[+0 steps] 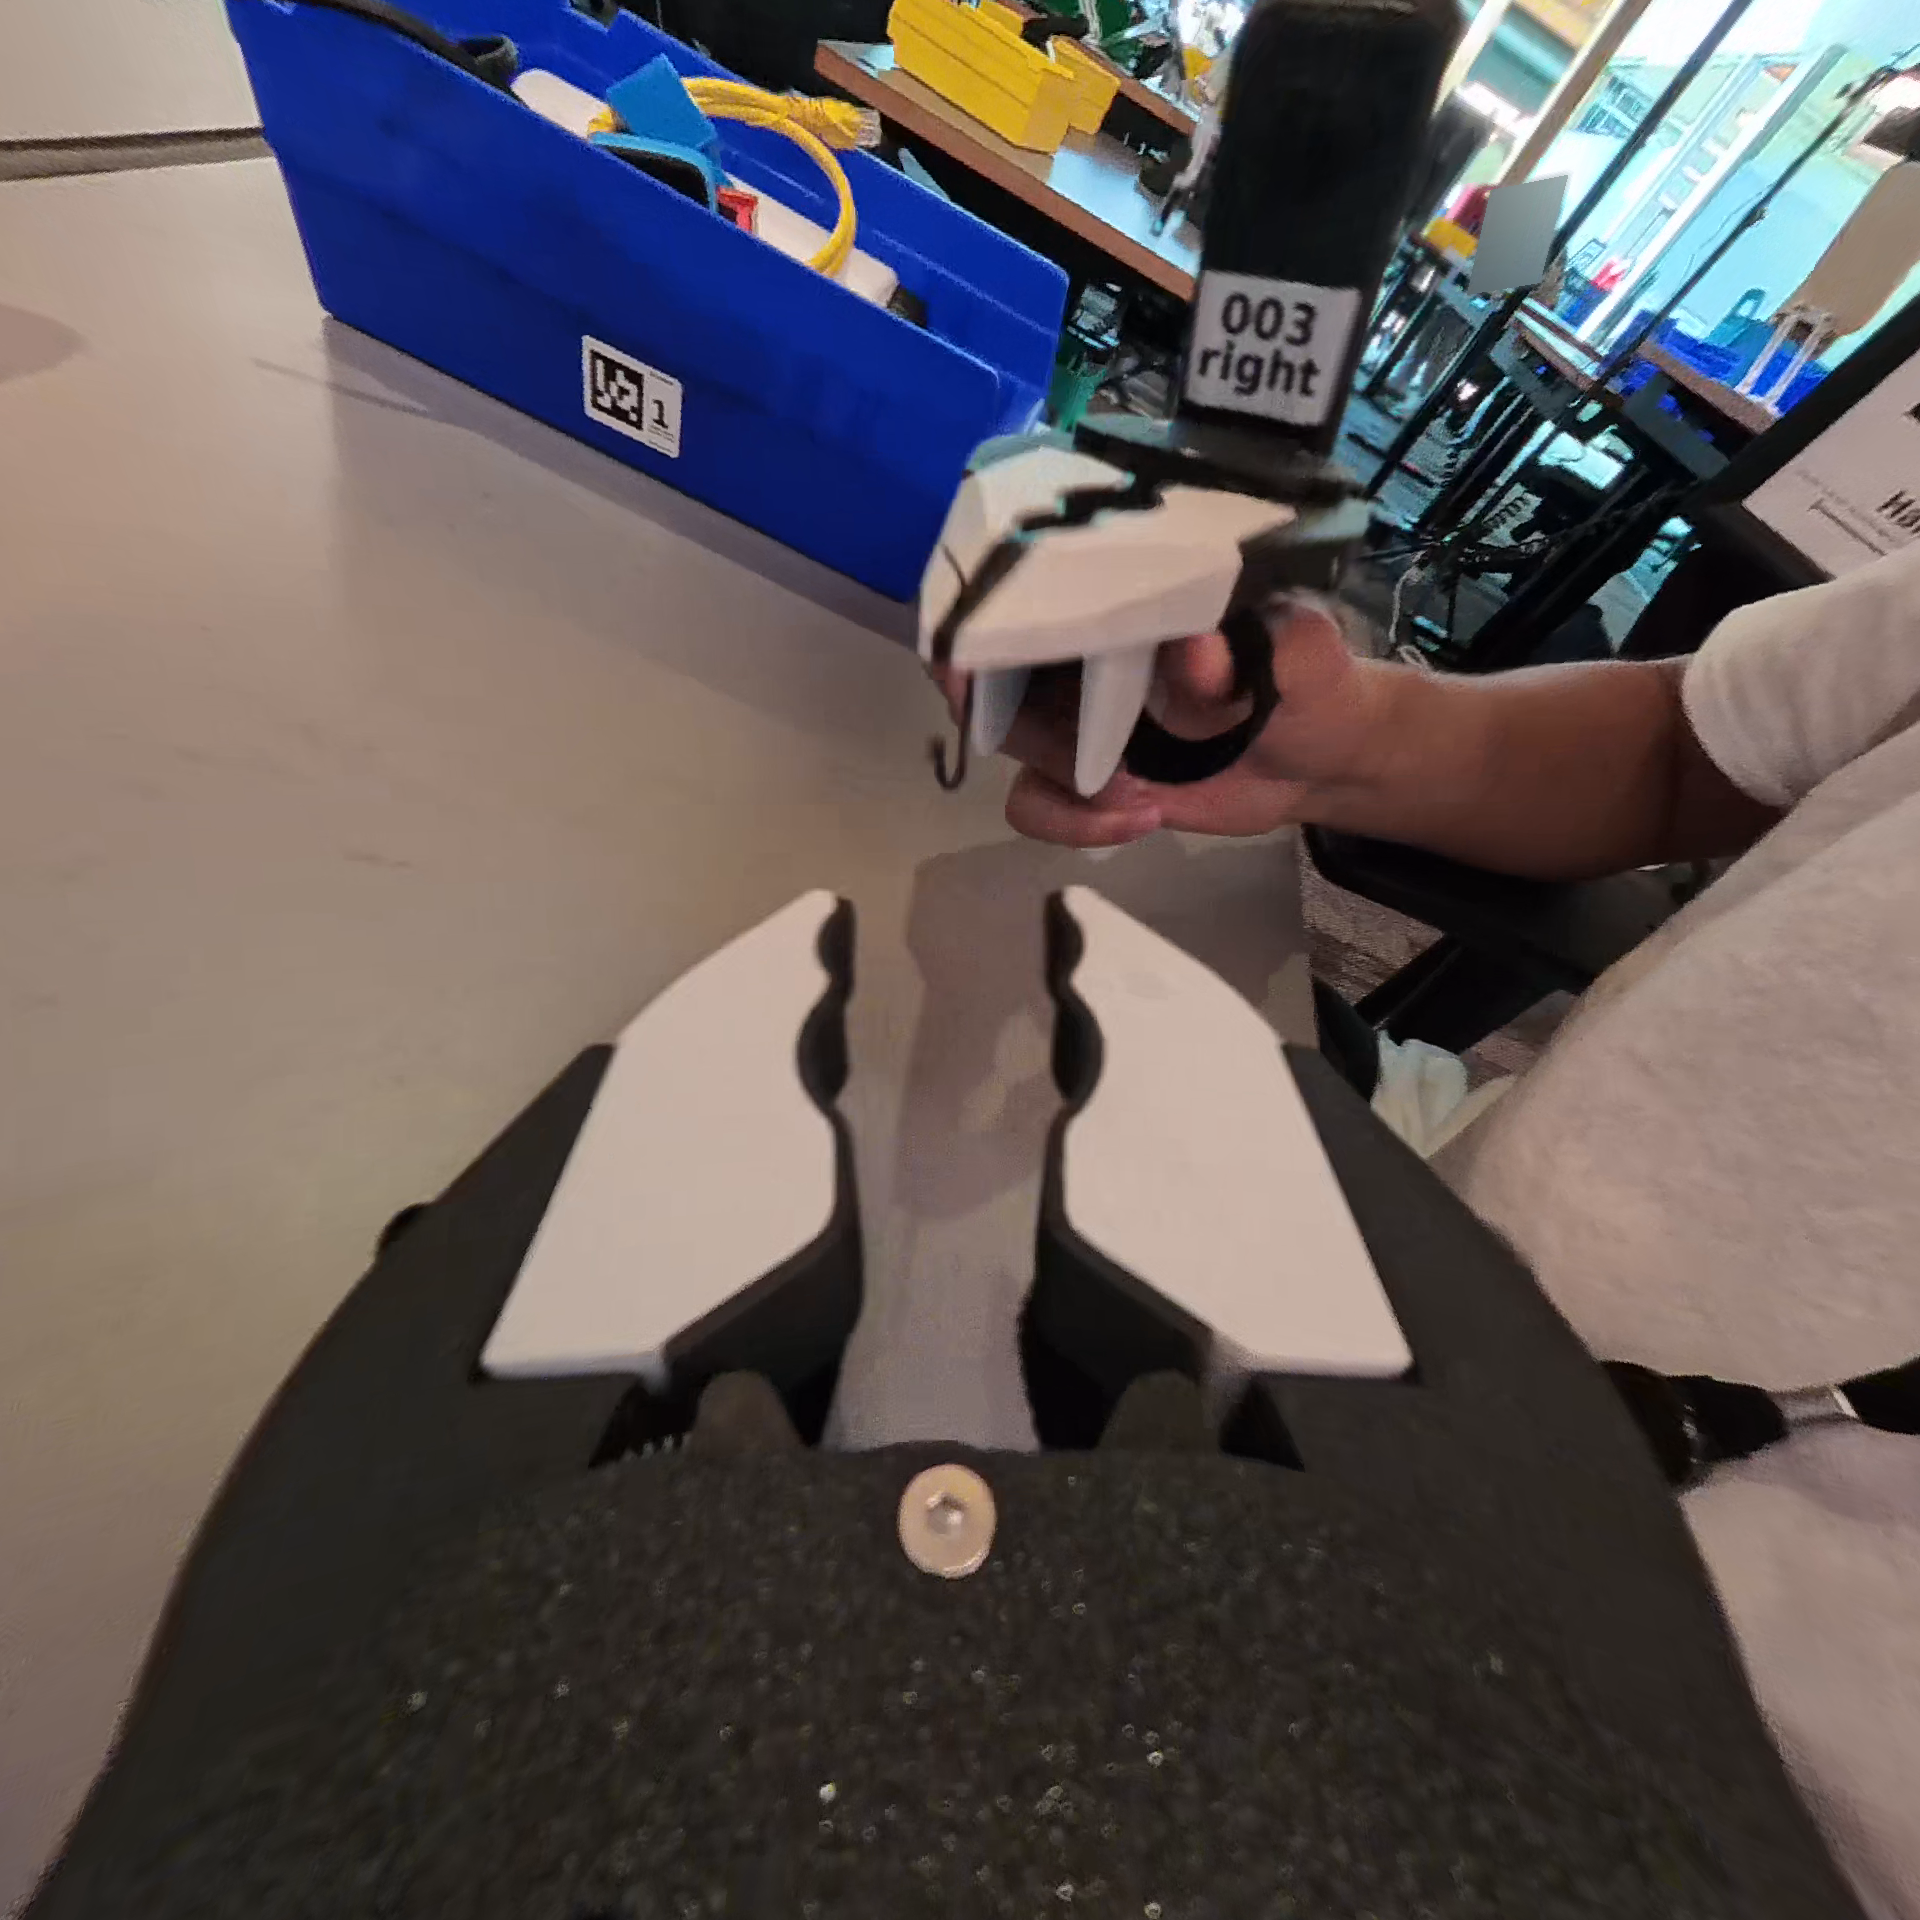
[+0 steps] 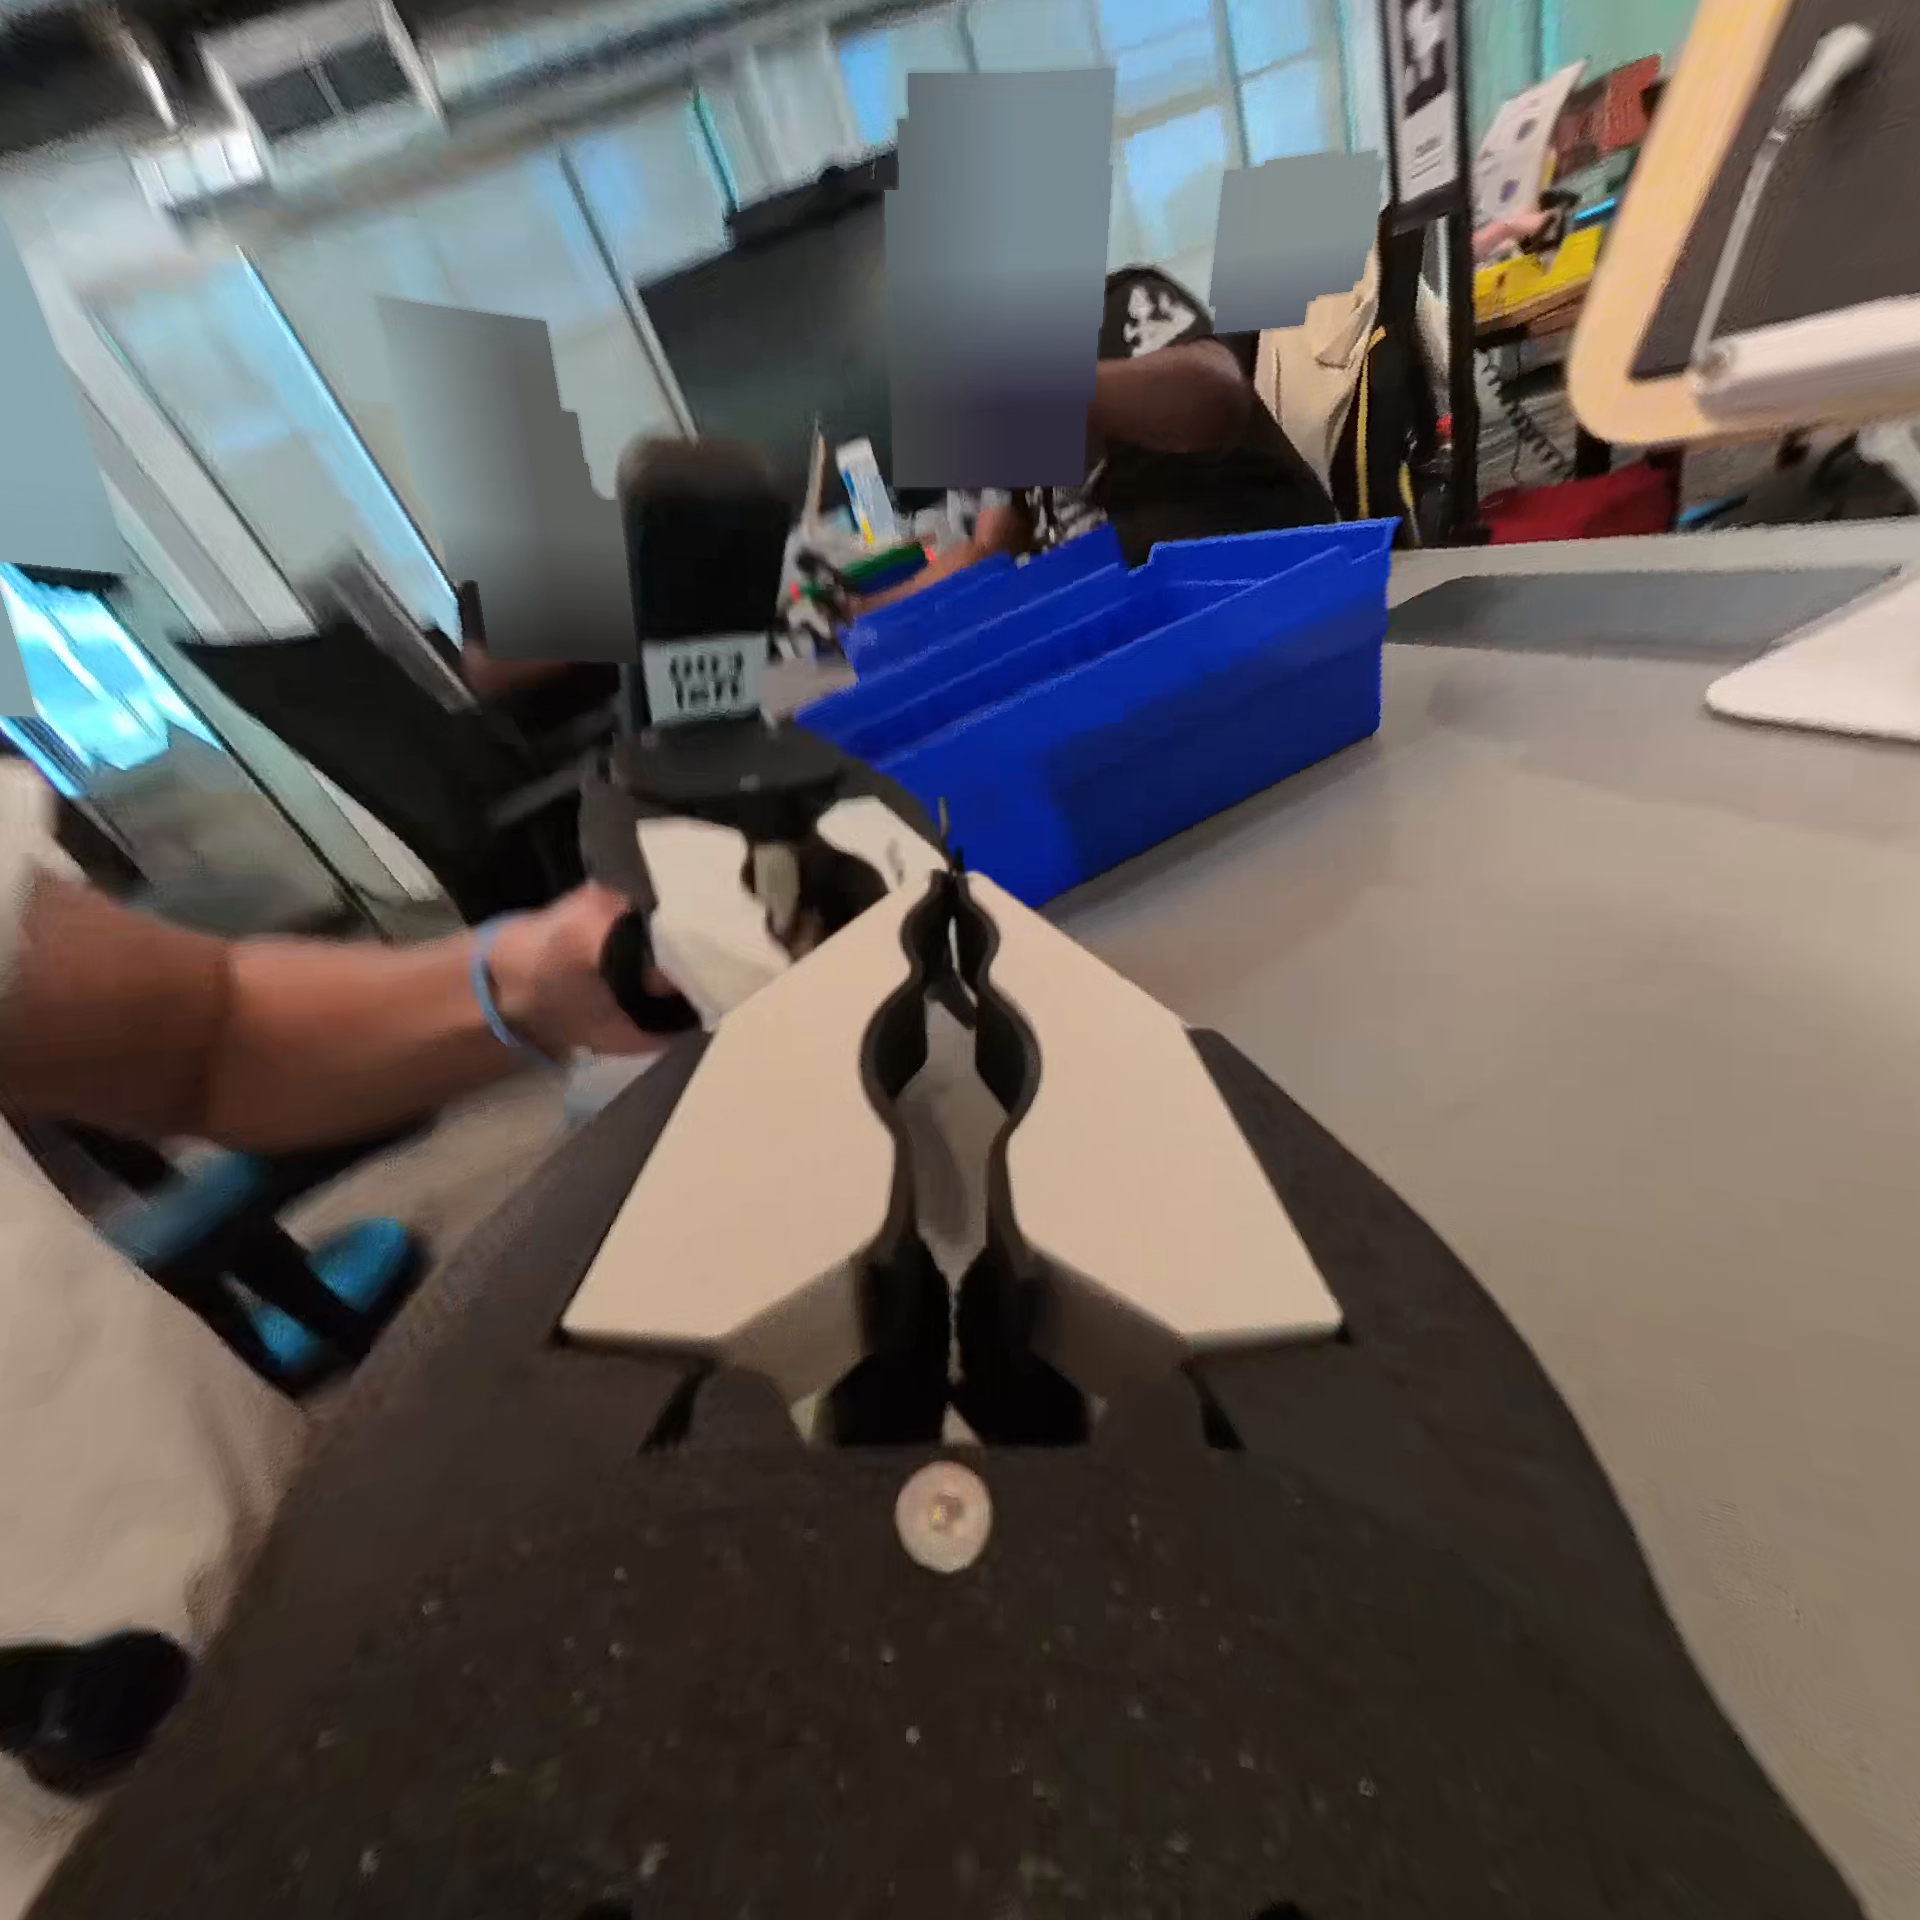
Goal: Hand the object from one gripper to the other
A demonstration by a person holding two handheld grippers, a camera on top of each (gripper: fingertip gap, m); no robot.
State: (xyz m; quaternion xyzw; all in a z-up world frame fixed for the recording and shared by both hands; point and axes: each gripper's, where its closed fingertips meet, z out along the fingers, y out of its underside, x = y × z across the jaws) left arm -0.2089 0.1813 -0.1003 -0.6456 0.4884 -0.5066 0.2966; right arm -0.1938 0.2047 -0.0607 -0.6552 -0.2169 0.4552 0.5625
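- your left gripper [image 1: 948, 914] has its jaws parted, a clear gap between the white fingers [image 1: 717, 1122]; nothing sits in the gap and nothing touches them.
- through that gap you see only the table [image 1: 208, 831].
- your right gripper [image 2: 951, 894] has its jaws clenched on a thin black hook [image 2: 954, 956], pinched near the tips.
- in the left wrist view the hook [image 1: 951, 764] hangs from the tip of the right gripper [image 1: 961, 623], its curled end lowest, clear of the table.
- the hook is well apart from the left gripper's fingers; the right gripper is held above and beyond them.
- your hand [image 1: 1195, 748] wraps the right gripper's handle; the other hand [image 2: 582, 977], with a blue wristband, holds the left gripper [image 2: 831, 883] just beside the right gripper's tips.
- a blue bin [image 1: 665, 343] stands on the table beyond both grippers; it holds a yellow cable [image 1: 821, 156] and other small parts.
- labels: a white sticker with black print sits on the right gripper's black post; a white tag with a square code mark sits on the bin's side. the left gripper's sticker is too blurred to read.
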